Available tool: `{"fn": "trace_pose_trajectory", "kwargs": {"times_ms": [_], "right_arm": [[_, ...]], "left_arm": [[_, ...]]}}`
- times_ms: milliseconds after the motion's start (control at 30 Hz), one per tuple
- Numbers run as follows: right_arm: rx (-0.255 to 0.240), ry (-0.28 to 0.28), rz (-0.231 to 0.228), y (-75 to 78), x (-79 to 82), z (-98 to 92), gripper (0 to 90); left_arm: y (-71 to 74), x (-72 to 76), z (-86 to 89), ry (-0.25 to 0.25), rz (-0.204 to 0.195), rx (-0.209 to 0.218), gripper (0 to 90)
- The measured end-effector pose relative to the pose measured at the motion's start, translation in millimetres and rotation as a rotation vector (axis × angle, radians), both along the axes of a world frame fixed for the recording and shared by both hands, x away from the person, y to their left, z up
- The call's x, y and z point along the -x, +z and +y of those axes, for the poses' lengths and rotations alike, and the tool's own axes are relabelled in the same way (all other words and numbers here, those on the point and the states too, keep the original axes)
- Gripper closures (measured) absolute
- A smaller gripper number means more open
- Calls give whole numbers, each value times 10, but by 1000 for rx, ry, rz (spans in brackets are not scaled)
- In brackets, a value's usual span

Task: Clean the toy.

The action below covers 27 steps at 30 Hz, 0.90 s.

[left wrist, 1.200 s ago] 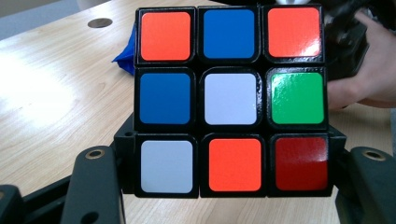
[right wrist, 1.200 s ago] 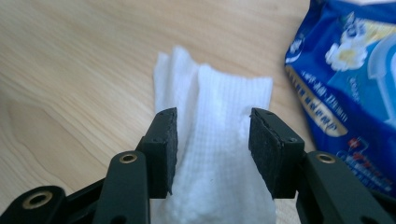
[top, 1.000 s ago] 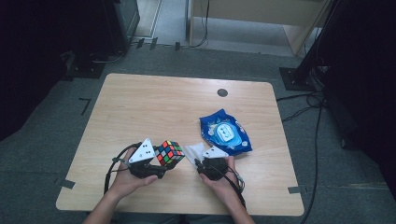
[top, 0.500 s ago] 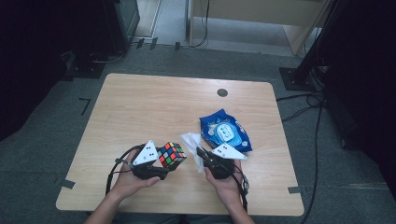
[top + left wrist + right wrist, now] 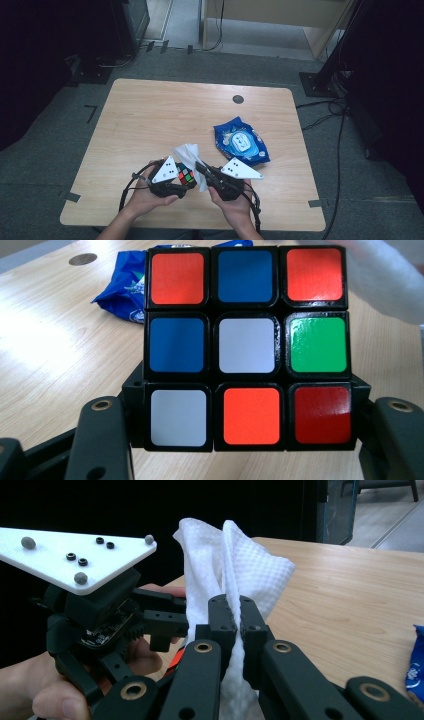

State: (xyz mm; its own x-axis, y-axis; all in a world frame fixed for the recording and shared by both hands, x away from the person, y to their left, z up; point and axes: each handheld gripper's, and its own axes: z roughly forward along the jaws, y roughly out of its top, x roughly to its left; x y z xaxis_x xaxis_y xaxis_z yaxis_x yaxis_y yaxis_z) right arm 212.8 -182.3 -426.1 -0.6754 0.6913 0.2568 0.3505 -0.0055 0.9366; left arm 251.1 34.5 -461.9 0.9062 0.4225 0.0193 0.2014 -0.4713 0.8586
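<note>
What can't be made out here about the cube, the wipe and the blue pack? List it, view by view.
- Puzzle cube, left gripper view: one face shows; its other faces are turned away.
- Puzzle cube, high view: mostly covered by the left gripper and its grey plate; stickers too small to count.
- White wipe, right gripper view: its lower end is hidden behind the right gripper.
- Blue wipes pack: print too small in the high view; cut off by the edge in the right gripper view.

No lettering on the blue packet (image 5: 241, 142) is legible.
</note>
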Motion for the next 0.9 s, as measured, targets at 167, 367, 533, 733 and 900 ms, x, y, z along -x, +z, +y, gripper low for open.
{"fn": "trace_pose_trajectory", "kwargs": {"times_ms": [167,367,533,733,900], "right_arm": [[-2,-19,-1,-51,-1,24,887],[1,-49,20,-121,-49,-20,886],[68,-98,75,-281,-158,-69,885],[52,-142,135,-424,-249,-169,886],[-9,-119,57,-170,-144,-183,885]], "left_arm": [[17,18,-2,1,-7,8,339],[59,18,37,10,-15,25,339],[83,-3,83,14,-13,48,339],[91,-29,139,27,-22,49,339],[66,-39,133,32,-21,37,339]]}}
